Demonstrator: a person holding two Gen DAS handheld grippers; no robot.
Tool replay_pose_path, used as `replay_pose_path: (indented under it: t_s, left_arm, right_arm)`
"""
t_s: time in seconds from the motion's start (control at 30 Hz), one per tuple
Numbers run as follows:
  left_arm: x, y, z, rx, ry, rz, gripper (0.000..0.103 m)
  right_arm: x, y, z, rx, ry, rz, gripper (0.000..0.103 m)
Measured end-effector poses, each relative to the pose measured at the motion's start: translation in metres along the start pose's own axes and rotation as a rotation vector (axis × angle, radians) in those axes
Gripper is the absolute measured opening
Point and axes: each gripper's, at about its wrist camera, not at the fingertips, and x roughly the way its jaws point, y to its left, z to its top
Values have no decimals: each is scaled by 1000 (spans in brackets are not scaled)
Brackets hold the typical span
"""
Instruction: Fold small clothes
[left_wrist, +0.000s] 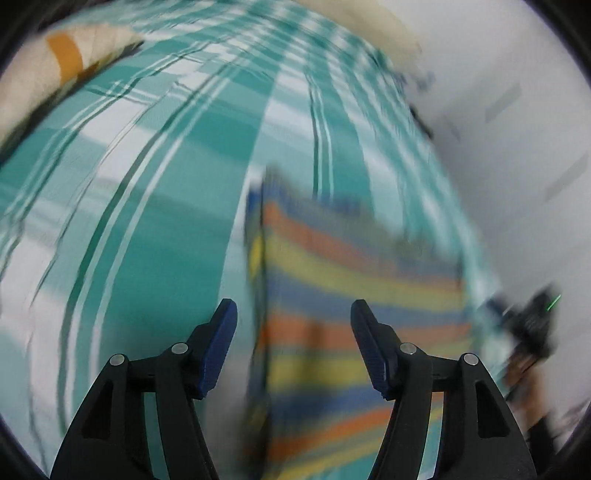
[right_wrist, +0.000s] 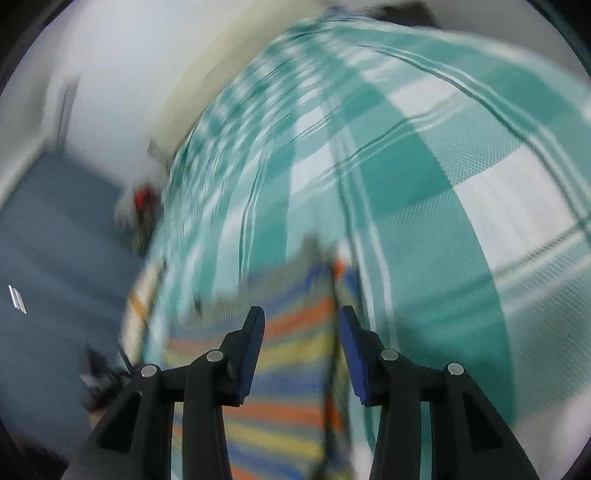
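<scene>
Lying beneath parted fingers (left_wrist: 364, 325): striped garment (left_wrist: 351, 266)

The checked bed cover (right_wrist: 461, 177) is woven cloth in teal and white, matt, with a fine grainy weave (clearest right of the right gripper). On this cover lies the striped garment (left_wrist: 351, 280), a soft matt cloth in orange, yellow and blue. The left gripper (left_wrist: 293, 308) and right gripper (right_wrist: 302, 314) have black matt plastic arms, 2 blue ribbed pads (left_wrist: 218, 354) each, and small shiny metal pins (left_wrist: 180, 347).
</scene>
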Motion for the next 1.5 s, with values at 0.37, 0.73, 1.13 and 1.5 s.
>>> replay_pose_path:
  t_s: [0.37, 0.73, 1.13, 1.5]
  left_arm:
    - [-28, -6, -78, 121, 24, 254, 72]
    - [-72, -74, -137, 155, -111, 364, 95]
    - [-87, -90, -162, 142, -133, 417, 95]
    - [-99, -106, -172, 195, -158, 449, 95]
  right_arm:
    - [-26, 26, -155, -373, 212, -192, 24]
    - [-86, 74, -218, -355, -27, -279, 76]
    - [-100, 71, -257, -359, -69, -373, 76]
    - [-113, 68, -263, -350, -93, -377, 76]
